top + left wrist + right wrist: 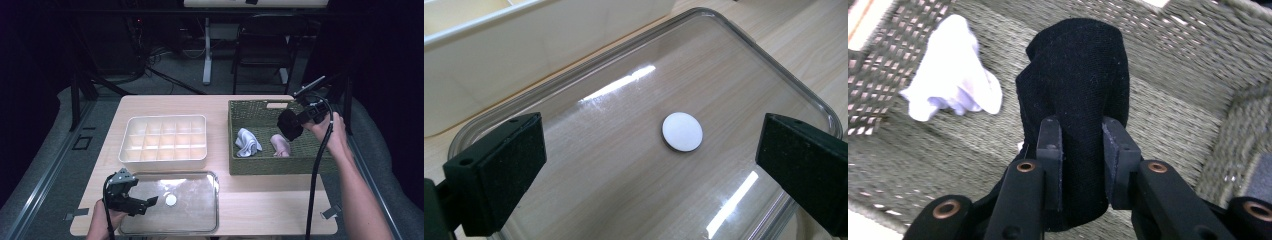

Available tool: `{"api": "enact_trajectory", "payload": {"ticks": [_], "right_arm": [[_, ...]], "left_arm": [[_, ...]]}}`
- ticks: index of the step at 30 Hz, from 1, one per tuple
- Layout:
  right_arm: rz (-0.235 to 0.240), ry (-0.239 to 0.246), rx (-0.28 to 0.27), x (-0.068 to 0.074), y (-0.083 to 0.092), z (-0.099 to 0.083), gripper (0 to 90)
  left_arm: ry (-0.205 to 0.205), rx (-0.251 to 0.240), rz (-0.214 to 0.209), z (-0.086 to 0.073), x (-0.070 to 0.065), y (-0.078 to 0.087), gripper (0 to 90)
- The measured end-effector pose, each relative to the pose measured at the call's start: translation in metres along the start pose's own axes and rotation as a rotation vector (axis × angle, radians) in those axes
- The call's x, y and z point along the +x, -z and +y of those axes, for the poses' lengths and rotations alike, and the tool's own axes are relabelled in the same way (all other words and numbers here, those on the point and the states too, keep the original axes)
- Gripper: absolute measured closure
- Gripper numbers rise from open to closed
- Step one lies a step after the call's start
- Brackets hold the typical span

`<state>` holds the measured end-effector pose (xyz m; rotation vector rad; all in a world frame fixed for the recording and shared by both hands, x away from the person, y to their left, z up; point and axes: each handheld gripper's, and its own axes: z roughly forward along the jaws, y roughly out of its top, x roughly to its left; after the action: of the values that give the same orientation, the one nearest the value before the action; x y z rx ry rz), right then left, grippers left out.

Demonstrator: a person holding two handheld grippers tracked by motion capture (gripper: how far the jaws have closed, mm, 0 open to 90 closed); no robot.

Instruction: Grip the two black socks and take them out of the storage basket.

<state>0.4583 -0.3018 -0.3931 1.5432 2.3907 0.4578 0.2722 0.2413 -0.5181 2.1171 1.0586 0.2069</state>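
My right gripper (296,121) is shut on a rolled black sock (1075,95), lifted above the woven green basket (252,166) at the table's right; the sock (289,125) hangs over the basket's right half. In the basket lie a white sock (247,142) and a pink sock (281,145); the white sock (950,77) is to the left in the right gripper view. My left gripper (145,202) stands open over the left end of a clear plastic lid (214,200), with nothing between its fingers (499,172). A small white disc (682,131) sits at the lid's middle.
A white compartment tray (165,159) with several empty cells stands behind the clear lid. Beyond the table's far edge are a black chair (262,45) and a white desk leg (207,50). Bare wood lies along the table's front right.
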Motion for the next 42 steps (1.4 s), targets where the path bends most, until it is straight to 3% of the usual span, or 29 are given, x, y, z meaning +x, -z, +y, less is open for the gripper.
{"api": "enact_trajectory", "payload": {"ticks": [24,33,42], "right_arm": [[0.092,0.143,-0.037,0.057,0.017,0.011,73.6],[0.128,0.200,-0.077,0.080,0.037,0.004,73.5],[0.178,0.262,-0.126,0.108,0.057,-0.015,73.5]], "left_arm": [[-0.012,0.004,-0.002,-0.001,-0.001,-0.001,0.0],[-0.021,0.011,-0.006,0.000,-0.003,-0.003,0.0],[-0.026,0.014,-0.003,0.001,-0.004,-0.003,0.0]]}}
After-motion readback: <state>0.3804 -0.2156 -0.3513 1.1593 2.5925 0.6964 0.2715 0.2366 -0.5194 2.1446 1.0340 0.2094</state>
